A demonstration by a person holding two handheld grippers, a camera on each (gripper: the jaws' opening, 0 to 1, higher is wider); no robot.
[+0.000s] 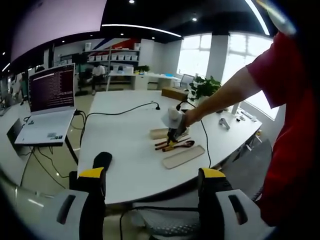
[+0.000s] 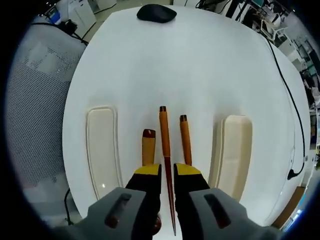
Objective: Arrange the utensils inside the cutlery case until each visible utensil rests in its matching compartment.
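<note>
No utensil is seen resting in a compartment; the task is judged to be at an early stage. In the right gripper view, three wooden utensils lie side by side on the white table [image 2: 200,55]: a short utensil [image 2: 148,147] on the left, a long chopstick [image 2: 164,145] in the middle, and a second chopstick [image 2: 185,140] on the right. They are flanked by two cream case parts, the left case half [image 2: 101,150] and the right case half [image 2: 232,150]; which is tray and which is lid cannot be told. The right gripper [image 2: 167,175] is held low over the near ends of the utensils, with its jaws parted narrowly on either side of the long chopstick; whether the jaws press it cannot be told. A black mouse [image 2: 156,13] lies at the far edge, well apart.

In the left gripper view, the left gripper [image 1: 152,180] is held released and empty, back from the table edge; the utensils [image 1: 175,145] and a case part [image 1: 183,156] are seen beneath a person's arm [image 1: 225,95]. All three utensils are judged still to be placed.
</note>
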